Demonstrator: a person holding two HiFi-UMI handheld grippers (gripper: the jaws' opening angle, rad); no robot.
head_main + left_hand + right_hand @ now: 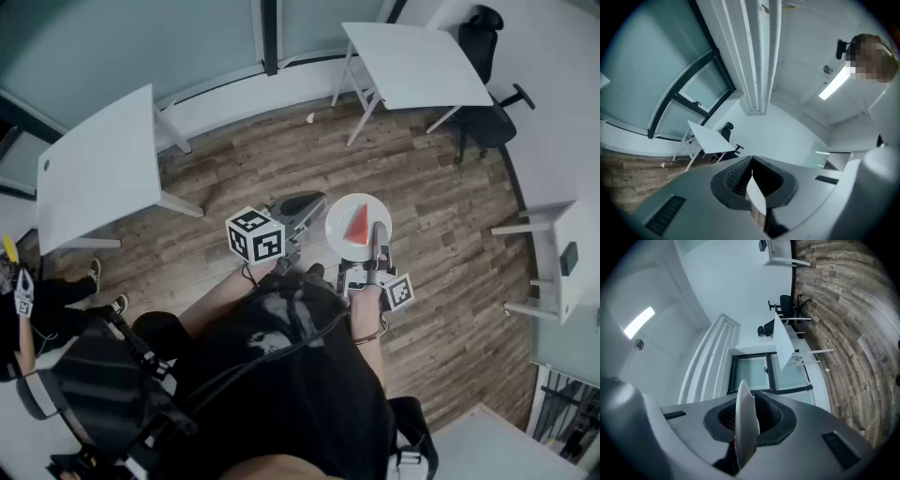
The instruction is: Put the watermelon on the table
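A red watermelon wedge [357, 225] lies on a round white plate [337, 212] held in the air above the wooden floor, in front of the person's body. My right gripper [377, 247] is shut on the plate's near rim; in the right gripper view the plate [744, 418] stands edge-on between the pads, with a bit of red low beside it. My left gripper [315, 208] meets the plate's left rim. In the left gripper view a white sliver of plate [756, 195] sits between its closed jaws.
White tables stand at the left [94, 169], at the top right [417, 61] and at the right edge [562, 253]. A black office chair [487, 42] is behind the top-right table. A person [37, 309] sits at the far left. A small white scrap [309, 118] lies on the floor.
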